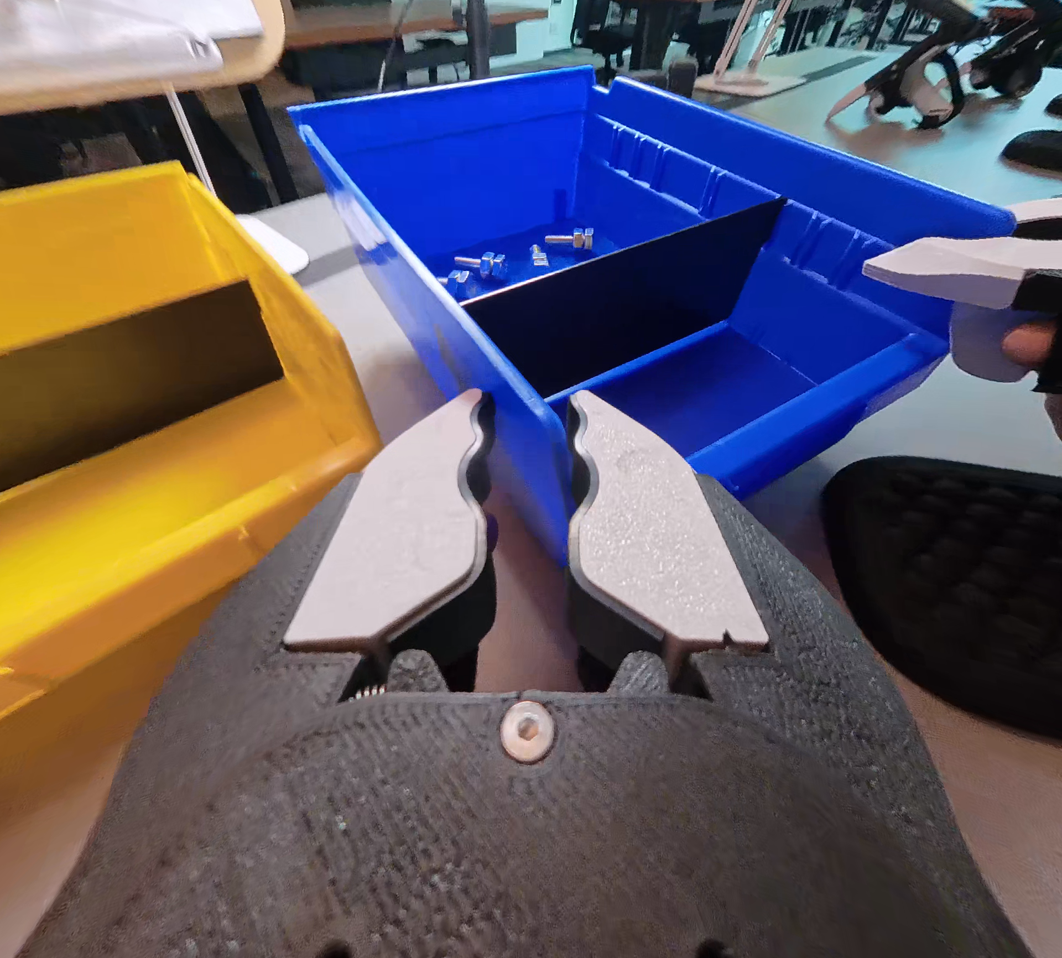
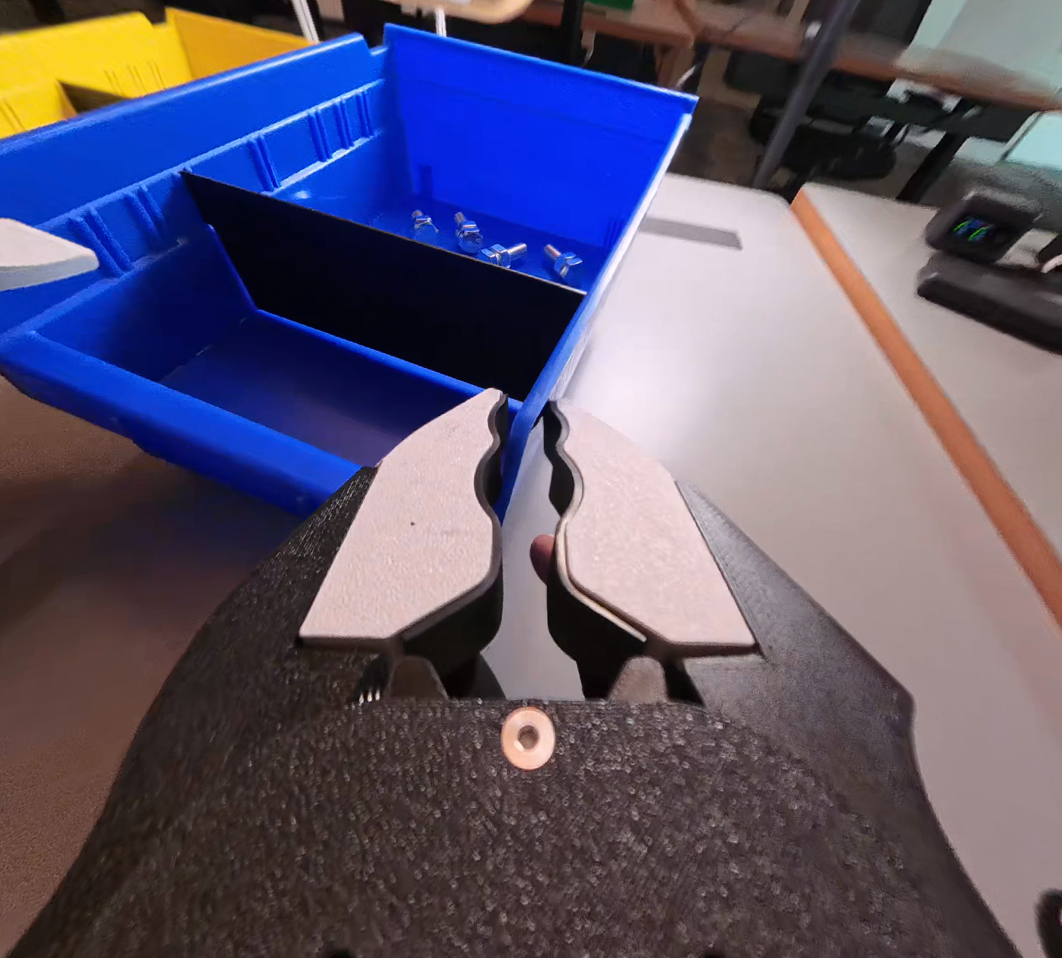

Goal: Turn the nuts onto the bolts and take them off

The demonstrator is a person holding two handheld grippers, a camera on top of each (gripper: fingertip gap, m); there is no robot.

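- The bolts (image 2: 506, 252) lie loose in the far compartment of the blue bin (image 1: 804, 172), behind the black divider (image 1: 620, 310); the near compartment looks bare.
- Several seem to carry nuts (image 1: 491, 264) already threaded on, though the pieces are too small to be sure which.
- Left gripper (image 1: 528, 407) hangs at the bin's near corner, its jaws parted a little and holding nothing; the bin's side wall shows in the gap.
- Right gripper (image 2: 526, 404) hangs at the opposite near corner, jaws likewise slightly apart and empty.
- A yellow bin (image 1: 143, 356) stands just beside the blue one on the tabletop (image 2: 718, 356).
- Handling, as I judge it: small bright metal parts, stiff, light and slick, apt to roll or skid on the smooth bin floor.
- Best hold is probably across the flats of a bolt head with one gripper, and across the nut's flats with the other for turning.
- Reaching over the divider calls for a steep approach.
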